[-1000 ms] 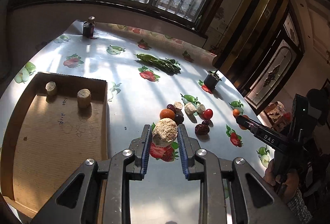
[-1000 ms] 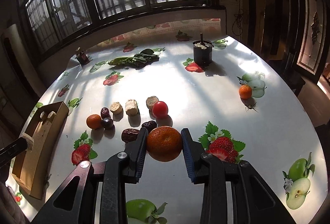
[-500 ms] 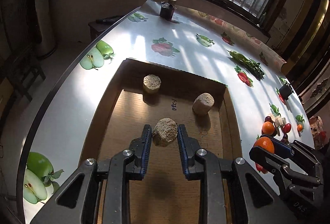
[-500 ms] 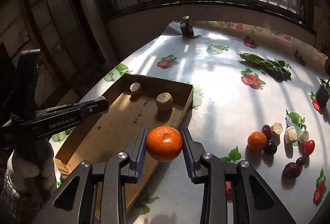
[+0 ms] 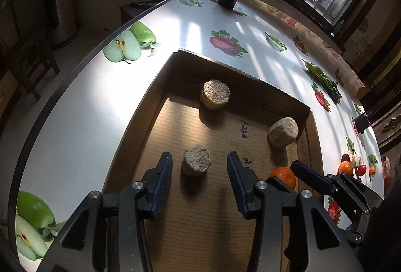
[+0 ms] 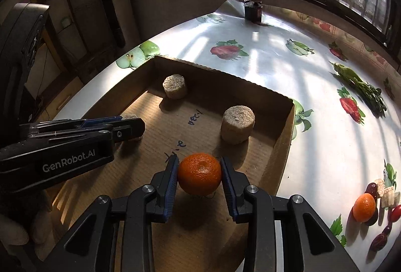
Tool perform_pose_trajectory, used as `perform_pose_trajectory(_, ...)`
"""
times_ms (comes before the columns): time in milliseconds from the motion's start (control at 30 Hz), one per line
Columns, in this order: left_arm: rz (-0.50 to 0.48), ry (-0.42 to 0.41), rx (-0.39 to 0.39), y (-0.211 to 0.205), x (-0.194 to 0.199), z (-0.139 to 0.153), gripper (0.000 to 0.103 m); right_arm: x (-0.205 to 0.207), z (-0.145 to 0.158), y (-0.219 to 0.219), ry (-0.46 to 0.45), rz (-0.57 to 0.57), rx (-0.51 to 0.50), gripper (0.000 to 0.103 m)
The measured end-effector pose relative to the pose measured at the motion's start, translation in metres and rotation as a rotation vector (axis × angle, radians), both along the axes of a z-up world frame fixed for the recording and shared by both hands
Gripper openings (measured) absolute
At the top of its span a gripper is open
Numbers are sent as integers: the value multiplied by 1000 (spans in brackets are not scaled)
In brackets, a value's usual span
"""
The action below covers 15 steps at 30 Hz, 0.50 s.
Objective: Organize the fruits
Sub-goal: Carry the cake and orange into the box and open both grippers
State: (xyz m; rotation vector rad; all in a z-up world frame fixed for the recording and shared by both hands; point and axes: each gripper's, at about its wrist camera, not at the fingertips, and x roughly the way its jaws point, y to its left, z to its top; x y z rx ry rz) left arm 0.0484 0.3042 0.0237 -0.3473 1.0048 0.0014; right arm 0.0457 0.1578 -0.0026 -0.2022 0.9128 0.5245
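A shallow cardboard tray (image 5: 225,66) lies on the fruit-print table. Two beige round pucks (image 5: 215,94) (image 5: 283,131) stand at its far end. A third puck (image 5: 196,163) rests on the tray floor between the fingers of my left gripper (image 5: 199,158), whose jaws are opening and stand clear of it on both sides. My right gripper (image 6: 199,159) is low in the tray (image 6: 225,74) with a mandarin (image 6: 199,173) between its pads. Those jaws are opening, though the pads still look in contact with the fruit. The left gripper (image 6: 136,125) hides most of the third puck in the right wrist view.
More fruit sits on the table to the right of the tray: another mandarin (image 6: 364,207), dates, a cherry tomato (image 6: 396,213) and beige pieces. A dark jar (image 6: 254,10) stands at the far edge and leafy greens (image 6: 361,86) lie at the back right. The table's curved edge runs close on the left.
Both grippers came from the fruit pile to the tray and sank into it. The left jaws have parted, leaving the puck on the tray floor. The mandarin now sits low against the cardboard.
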Motion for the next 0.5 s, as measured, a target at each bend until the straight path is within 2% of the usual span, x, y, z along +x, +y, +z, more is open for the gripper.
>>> perform_pose_trajectory(33,3,-1,2,0,1,0,44,0,1,-1,-4,-5,7,44)
perform_pose_trajectory(100,7,2,-7,0,0,-1,46,-3,8,-6,-22,-20,33,60)
perform_pose_trajectory(167,7,18,-24,0,-2,-4,46,-6,15,-14,-27,-32,63,61)
perform_pose_trajectory(367,-21,27,28,-8,-19,-4,49,-25,40,-53,-55,-91,131,61)
perform_pose_trajectory(500,-36,17,7,-4,-35,-4,50,-45,47,-84,-59,-128,160,61)
